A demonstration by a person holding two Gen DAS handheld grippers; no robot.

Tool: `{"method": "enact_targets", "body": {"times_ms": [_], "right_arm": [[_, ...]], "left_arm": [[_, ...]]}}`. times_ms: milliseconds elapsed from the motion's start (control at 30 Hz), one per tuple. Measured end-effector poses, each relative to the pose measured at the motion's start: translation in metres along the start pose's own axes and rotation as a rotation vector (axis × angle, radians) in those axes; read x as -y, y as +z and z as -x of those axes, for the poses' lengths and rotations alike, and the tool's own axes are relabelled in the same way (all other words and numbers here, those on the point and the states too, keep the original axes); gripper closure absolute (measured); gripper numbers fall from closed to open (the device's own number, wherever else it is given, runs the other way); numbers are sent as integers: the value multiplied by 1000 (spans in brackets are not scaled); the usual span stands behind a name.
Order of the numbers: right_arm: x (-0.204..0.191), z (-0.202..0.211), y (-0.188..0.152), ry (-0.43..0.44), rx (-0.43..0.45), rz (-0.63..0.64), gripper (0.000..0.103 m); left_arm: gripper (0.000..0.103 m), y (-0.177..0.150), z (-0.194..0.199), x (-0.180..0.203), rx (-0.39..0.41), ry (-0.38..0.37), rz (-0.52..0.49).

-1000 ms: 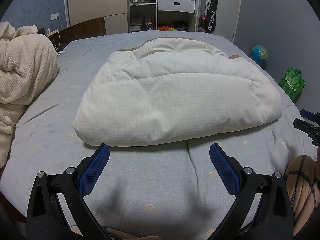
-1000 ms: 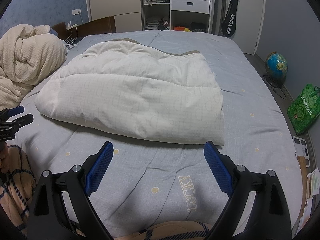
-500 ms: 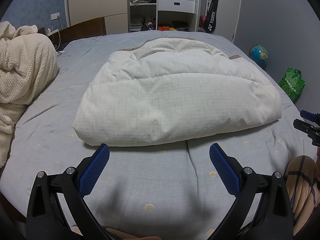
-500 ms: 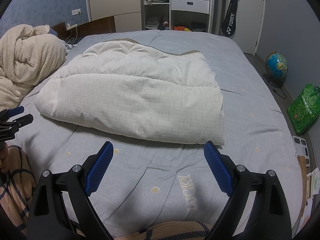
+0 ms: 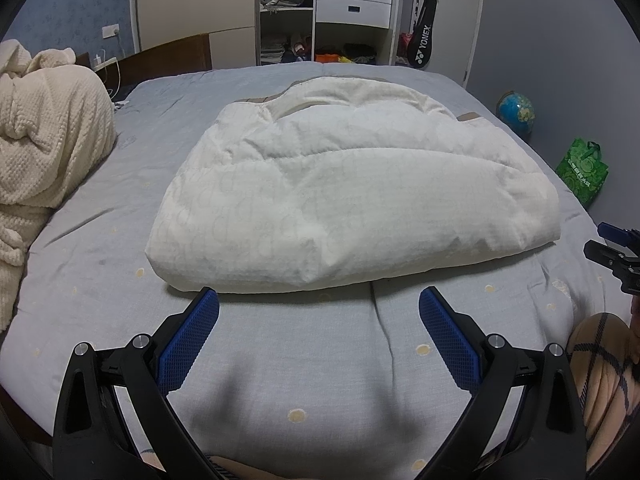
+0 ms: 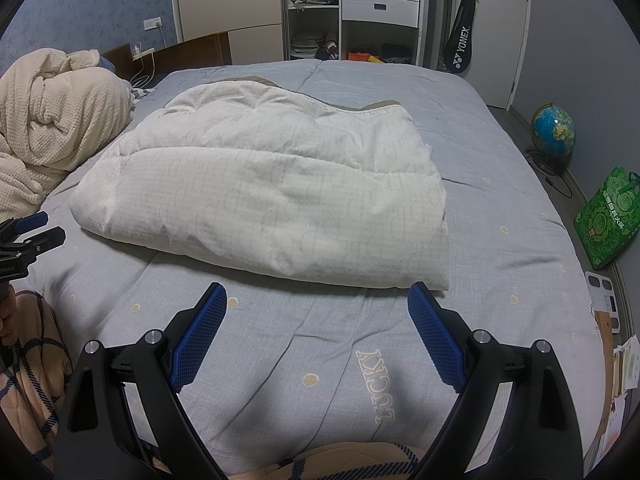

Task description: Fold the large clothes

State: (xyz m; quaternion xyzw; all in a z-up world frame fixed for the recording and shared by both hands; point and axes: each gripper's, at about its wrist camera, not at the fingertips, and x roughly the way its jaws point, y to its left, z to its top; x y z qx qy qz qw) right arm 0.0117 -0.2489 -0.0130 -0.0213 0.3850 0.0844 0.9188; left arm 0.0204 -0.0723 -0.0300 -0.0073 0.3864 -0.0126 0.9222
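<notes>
Both tools hang low over the near edge of the bed (image 5: 100, 240), holding nothing. The left gripper (image 5: 319, 312) has its fingers spread wide; the right gripper (image 6: 316, 308) likewise.

The cream quilt (image 5: 352, 200) lies folded in a puffy bundle mid-bed, its near edge just beyond both sets of tips.

Risks, as I judge them:
- It's thick and springy, so a pinch may catch only the top layer and the fold peels open.
- Uneven lift from the two sides would skew the stack.
- The slippery fill may slide out of the blue pads (image 6: 200, 332).

The grey bedspread (image 6: 500, 208) is soft and rumpled and may get pinched along with it.

A waffle blanket (image 5: 48, 128) is heaped at left. Wardrobe shelves (image 6: 352, 12) stand behind, with a globe (image 6: 554, 130) and a green bag (image 6: 608, 220) on the floor at right.
</notes>
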Motion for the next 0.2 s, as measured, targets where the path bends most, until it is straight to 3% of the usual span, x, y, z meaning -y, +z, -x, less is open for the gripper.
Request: {"method": "enact_targets", "body": {"times_ms": [200], "right_arm": [[0,0,0,0,0,1,16]], "left_arm": [[7,0,0,0,-2,1,0]]}}
